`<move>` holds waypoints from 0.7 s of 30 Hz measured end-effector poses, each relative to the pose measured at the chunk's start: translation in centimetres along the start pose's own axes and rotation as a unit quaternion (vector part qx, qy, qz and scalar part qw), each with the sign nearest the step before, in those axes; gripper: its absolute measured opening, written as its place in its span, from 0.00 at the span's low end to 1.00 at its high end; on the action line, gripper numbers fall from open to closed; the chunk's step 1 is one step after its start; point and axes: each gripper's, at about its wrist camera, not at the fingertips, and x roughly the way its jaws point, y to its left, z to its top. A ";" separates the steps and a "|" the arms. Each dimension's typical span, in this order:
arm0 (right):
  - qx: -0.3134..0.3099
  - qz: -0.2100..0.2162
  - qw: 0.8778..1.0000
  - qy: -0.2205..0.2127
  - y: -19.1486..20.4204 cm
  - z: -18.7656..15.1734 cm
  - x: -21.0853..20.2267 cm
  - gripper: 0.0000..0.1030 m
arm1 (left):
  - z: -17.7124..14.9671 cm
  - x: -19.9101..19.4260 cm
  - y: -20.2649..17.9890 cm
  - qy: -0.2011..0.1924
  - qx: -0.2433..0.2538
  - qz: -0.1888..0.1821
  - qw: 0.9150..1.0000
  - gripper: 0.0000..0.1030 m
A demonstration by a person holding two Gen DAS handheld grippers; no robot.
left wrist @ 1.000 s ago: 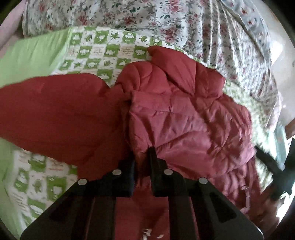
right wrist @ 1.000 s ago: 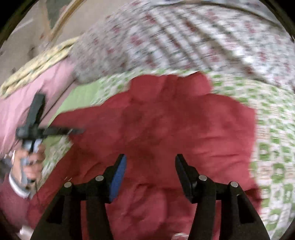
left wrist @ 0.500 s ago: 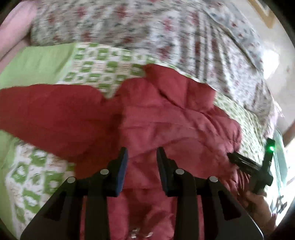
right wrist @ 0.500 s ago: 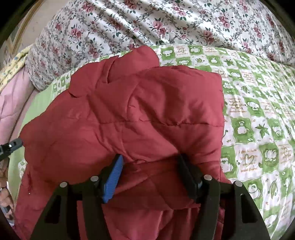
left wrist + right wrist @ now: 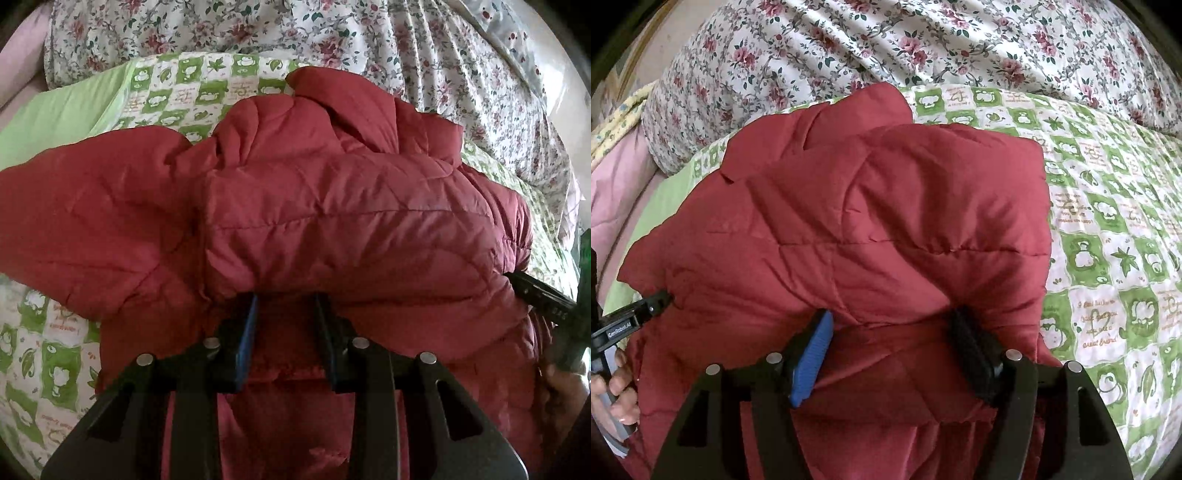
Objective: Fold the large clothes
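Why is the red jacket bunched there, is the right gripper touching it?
Touching. In the right wrist view the right gripper has its fingertips tucked under the folded edge of the jacket, jaws apart.

The red quilted jacket [image 5: 332,221] ran off the lower picture edge in both wrist views, its hem unseen. Its folded-over top layer hid the fingertips of each hand-held gripper, left [image 5: 284,299] and right [image 5: 892,317].
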 end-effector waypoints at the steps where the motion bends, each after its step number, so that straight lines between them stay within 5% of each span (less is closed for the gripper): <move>1: 0.001 0.001 1.000 0.000 0.0 0.0 0.0 0.68 | -0.1 0.2 0.2 -0.001 -0.002 -0.004 1.000 0.29; 10: -0.002 0.001 1.000 0.001 0.0 0.0 0.1 0.69 | -0.4 -0.2 0.9 -0.012 -0.023 -0.025 0.999 0.29; 17: 0.016 0.011 1.000 0.020 0.4 0.4 -2.7 0.69 | 0.5 -3.4 2.7 0.026 -0.065 -0.042 0.997 0.29; 21: 0.035 0.044 0.998 0.005 0.8 -0.3 -6.3 0.72 | 0.5 -5.5 5.3 0.022 -0.090 -0.021 0.995 0.45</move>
